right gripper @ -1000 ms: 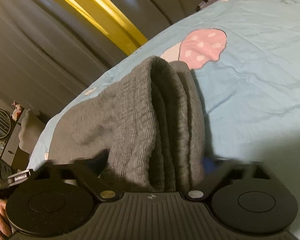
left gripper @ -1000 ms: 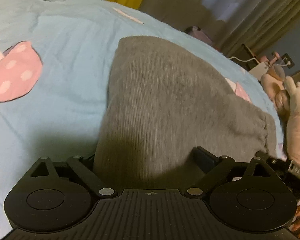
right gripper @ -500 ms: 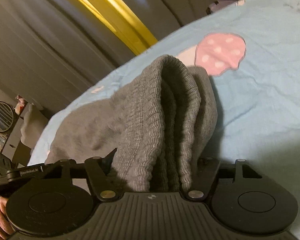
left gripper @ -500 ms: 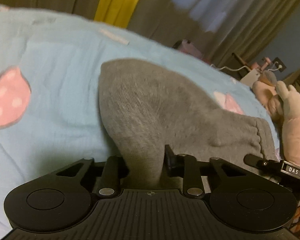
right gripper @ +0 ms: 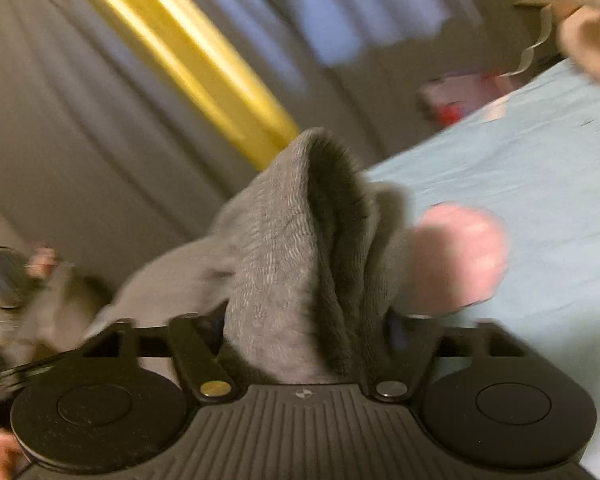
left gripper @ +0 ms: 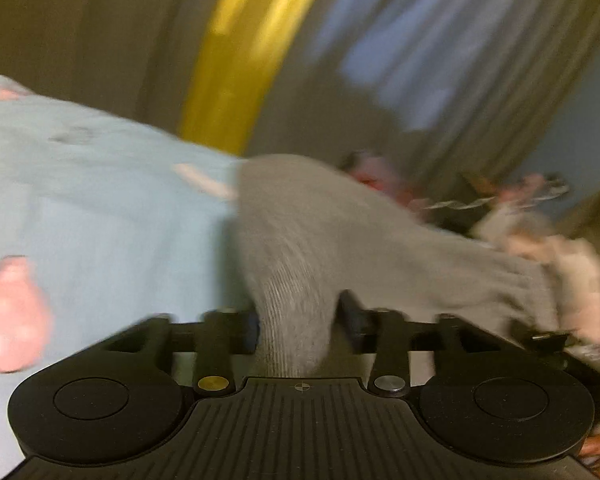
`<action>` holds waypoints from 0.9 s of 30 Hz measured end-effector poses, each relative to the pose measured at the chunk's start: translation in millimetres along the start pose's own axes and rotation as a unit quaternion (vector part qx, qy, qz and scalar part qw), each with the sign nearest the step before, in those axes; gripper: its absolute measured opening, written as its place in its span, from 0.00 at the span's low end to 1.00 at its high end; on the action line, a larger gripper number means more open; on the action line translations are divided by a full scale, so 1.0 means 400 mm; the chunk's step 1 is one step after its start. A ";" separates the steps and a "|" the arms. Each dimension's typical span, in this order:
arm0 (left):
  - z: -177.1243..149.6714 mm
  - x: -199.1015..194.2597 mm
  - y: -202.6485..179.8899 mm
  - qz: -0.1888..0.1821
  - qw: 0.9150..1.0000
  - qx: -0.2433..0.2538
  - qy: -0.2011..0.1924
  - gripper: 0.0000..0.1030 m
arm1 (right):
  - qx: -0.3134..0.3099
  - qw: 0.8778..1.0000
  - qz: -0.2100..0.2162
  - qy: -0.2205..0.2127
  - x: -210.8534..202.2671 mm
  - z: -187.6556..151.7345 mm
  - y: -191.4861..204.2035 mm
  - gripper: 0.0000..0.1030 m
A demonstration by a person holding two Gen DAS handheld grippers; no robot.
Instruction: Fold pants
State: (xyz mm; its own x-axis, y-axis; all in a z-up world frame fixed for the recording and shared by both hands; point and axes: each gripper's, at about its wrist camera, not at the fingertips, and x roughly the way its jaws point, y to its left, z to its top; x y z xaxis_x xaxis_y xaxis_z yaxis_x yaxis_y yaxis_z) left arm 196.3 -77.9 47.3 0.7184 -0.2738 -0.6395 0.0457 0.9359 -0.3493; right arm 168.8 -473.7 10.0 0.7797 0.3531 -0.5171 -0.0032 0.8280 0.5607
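The grey ribbed pants lie partly on the light blue bed sheet. My left gripper is shut on one bunched edge of the pants and holds it raised off the bed. My right gripper is shut on another thick, folded edge of the pants, also raised. The cloth hangs between both grippers in a peak. Both views are blurred by motion.
The sheet has pink mushroom prints. Grey curtains with a yellow strip hang behind the bed. A pink plush toy sits at the bed's far right side. Cluttered furniture stands beyond the edge.
Both grippers closed on the pants and have lifted them up from the bed. The views tilted up, showing more curtain and less sheet.
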 end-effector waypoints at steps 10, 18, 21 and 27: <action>-0.190 0.002 0.014 0.031 0.994 0.062 0.083 0.77 | -0.063 0.992 -0.096 0.054 0.004 -0.126 -0.013 0.96; -0.252 -0.006 0.000 0.101 0.980 0.123 0.119 0.83 | -0.022 0.980 -0.184 0.076 -0.026 -0.223 -0.072 0.96; -0.292 -0.029 0.002 0.109 0.976 0.133 0.136 0.84 | -0.040 0.978 -0.191 0.070 -0.056 -0.238 -0.061 0.96; -0.325 -0.162 0.019 0.092 0.994 0.040 0.050 0.92 | -0.009 0.996 -0.090 0.006 -0.126 -0.199 -0.033 0.96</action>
State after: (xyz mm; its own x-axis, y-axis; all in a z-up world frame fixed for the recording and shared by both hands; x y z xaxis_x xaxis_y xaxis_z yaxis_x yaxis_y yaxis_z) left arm 60.0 -81.7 -3.1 0.6469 -0.1140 -0.7540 -0.0214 0.9857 -0.1674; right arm 79.7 -467.7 -22.8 0.7608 0.2040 -0.6161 0.1248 0.8856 0.4473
